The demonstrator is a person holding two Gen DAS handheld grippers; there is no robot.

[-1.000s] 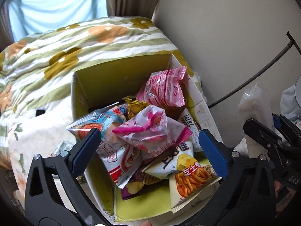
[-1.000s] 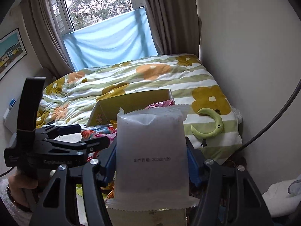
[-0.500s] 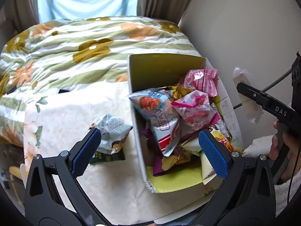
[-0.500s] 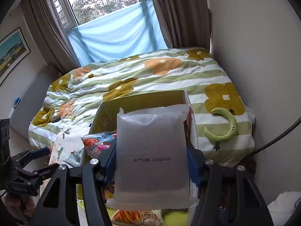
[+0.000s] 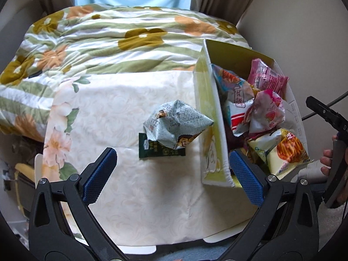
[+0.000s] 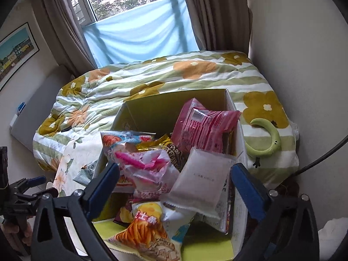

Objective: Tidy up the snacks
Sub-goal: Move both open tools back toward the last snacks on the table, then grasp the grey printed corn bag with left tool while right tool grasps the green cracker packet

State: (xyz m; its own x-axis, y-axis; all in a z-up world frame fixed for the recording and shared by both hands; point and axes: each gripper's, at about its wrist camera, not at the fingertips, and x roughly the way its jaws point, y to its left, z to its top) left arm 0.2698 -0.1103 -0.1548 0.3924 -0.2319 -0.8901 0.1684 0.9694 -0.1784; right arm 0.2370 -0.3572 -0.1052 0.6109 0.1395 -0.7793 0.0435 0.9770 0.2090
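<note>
A yellow-lined cardboard box (image 5: pixel 204 117) full of snack bags stands on a cream floral cloth (image 5: pixel 108 117); it also shows in the right wrist view (image 6: pixel 174 104). My left gripper (image 5: pixel 173 176) is open and empty, just short of a crumpled grey snack bag (image 5: pixel 176 126) that lies on a dark green packet (image 5: pixel 158 151) left of the box. My right gripper (image 6: pixel 175 187) is open above the box. A frosted white packet (image 6: pixel 200 182) lies loose on the snacks between its fingers, next to a pink bag (image 6: pixel 204 126).
A green-striped flowered quilt (image 6: pixel 165 74) covers the bed behind the box. A green crescent toy (image 6: pixel 267 141) lies on it right of the box. A wall and a black cable (image 6: pixel 322 158) are on the right. The window and curtains are at the back.
My right gripper has opened and the frosted white packet has dropped into the box. My left gripper has swung left from over the box to the grey bag on the cloth.
</note>
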